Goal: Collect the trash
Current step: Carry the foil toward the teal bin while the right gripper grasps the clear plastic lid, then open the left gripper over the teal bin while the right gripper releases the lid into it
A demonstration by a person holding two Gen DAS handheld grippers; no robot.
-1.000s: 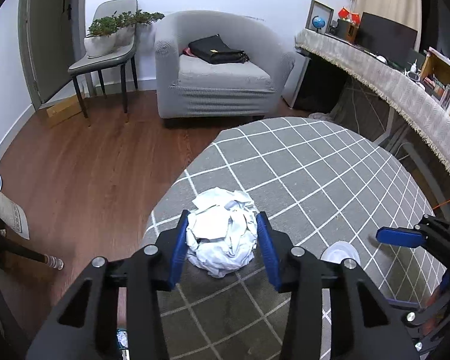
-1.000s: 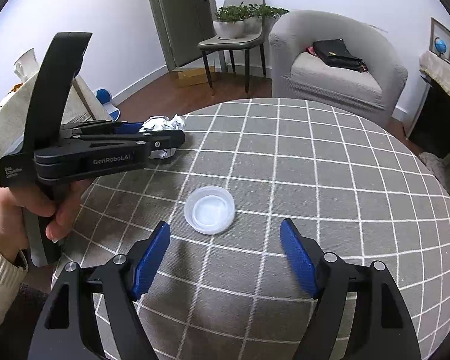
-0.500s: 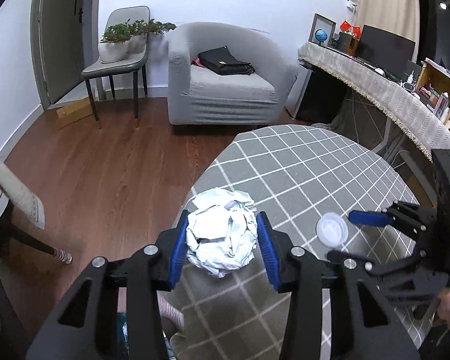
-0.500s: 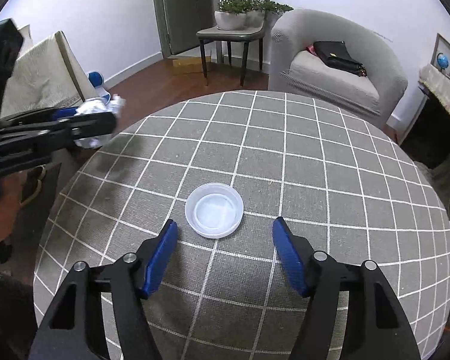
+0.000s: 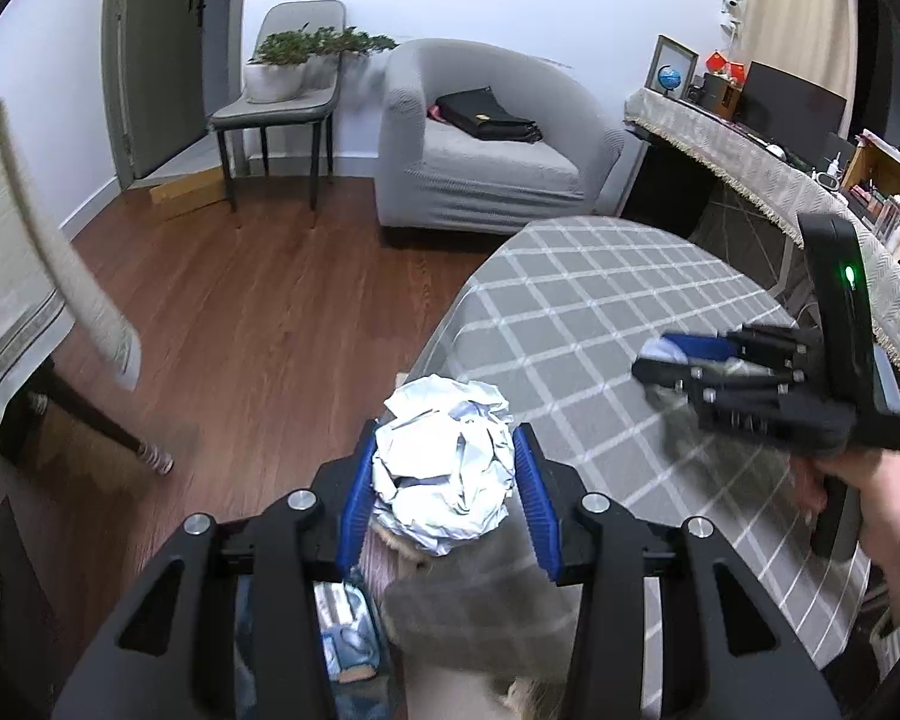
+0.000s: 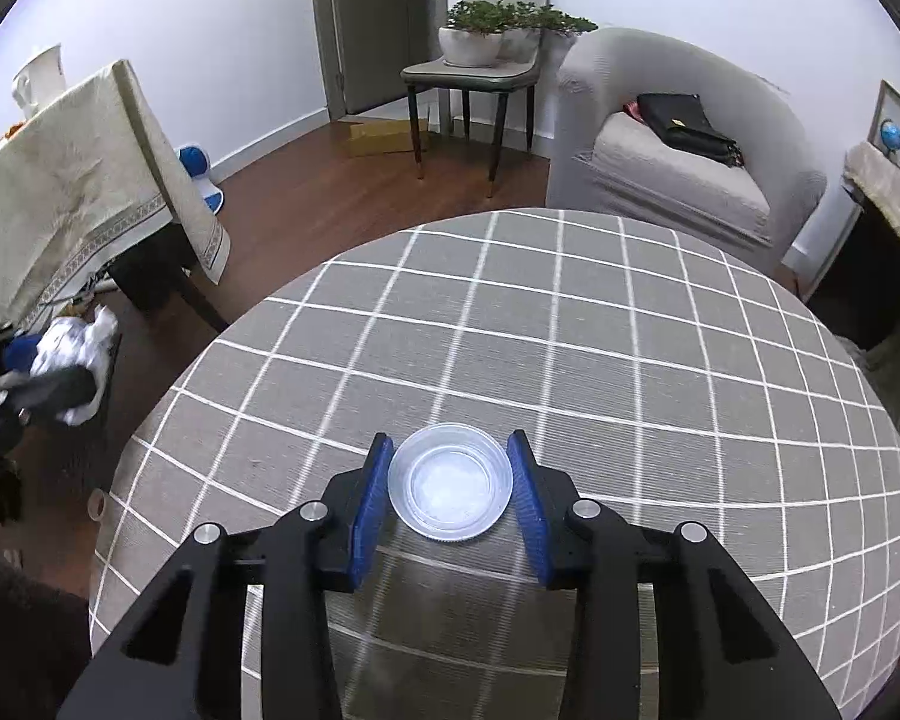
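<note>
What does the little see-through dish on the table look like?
Find the round table with the grey checked cloth. Near its front edge lies a small clear plastic lid, between the blue tongs. It is the only thing on the cloth.

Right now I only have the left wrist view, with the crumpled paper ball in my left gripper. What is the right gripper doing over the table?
Observer: The right gripper has just been closing on a round clear plastic lid. Its blue pads meet the rim on both sides.
Operator: Is the lid off the table yet?
Observer: It doesn't look like it. The lid appears to lie flat on the grey checked tablecloth, open side up.
</note>
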